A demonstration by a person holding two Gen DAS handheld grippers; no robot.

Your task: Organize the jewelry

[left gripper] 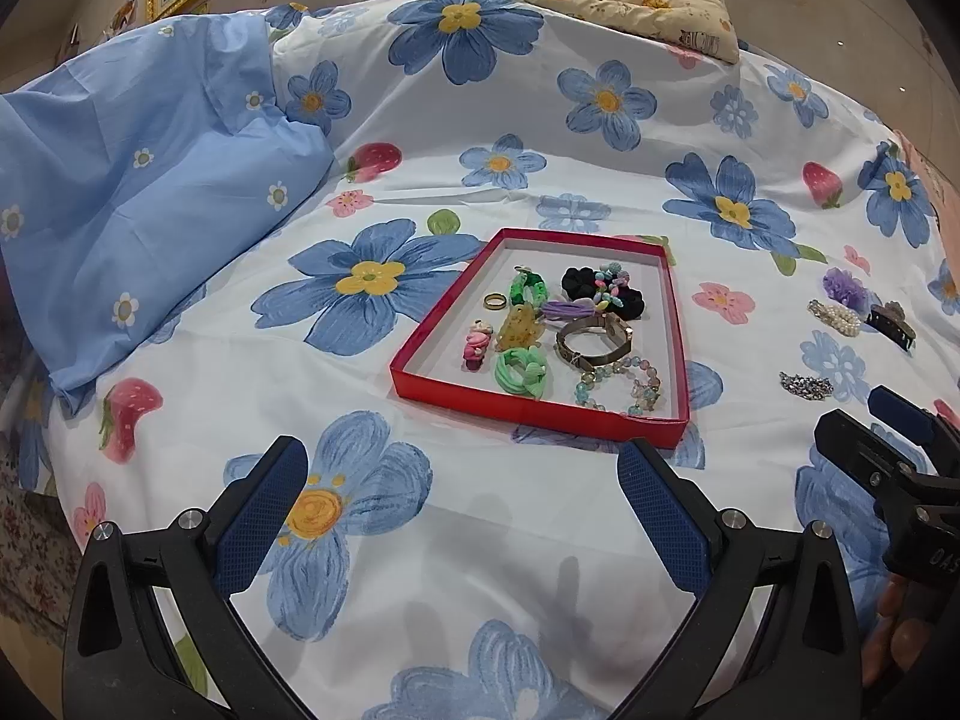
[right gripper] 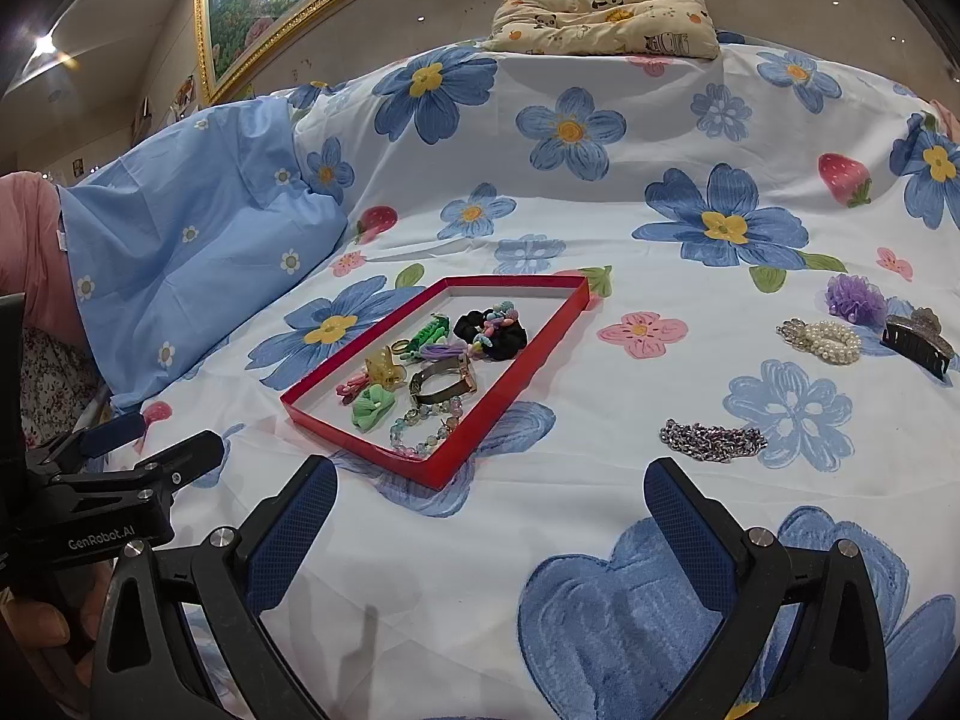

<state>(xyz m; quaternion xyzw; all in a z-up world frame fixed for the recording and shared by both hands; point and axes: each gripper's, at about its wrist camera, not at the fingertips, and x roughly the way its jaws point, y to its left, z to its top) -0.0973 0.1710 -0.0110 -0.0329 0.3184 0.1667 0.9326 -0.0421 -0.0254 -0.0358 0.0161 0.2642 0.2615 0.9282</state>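
We see one red tray (left gripper: pixel 675 324) on the flowered bed (left gripper: pixel 480 570), perhaps ten trinkets inside, tangled, four loose pieces (right gripper: pixel 714 441) to its right, left claw (left gripper: pixel 462 483) wide, empty, right claw (right gripper: pixel 492 501) wide, empty.

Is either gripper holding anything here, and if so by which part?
Nothing is held. The left gripper and right gripper are both open over the bedsheet, nothing between their fingers.
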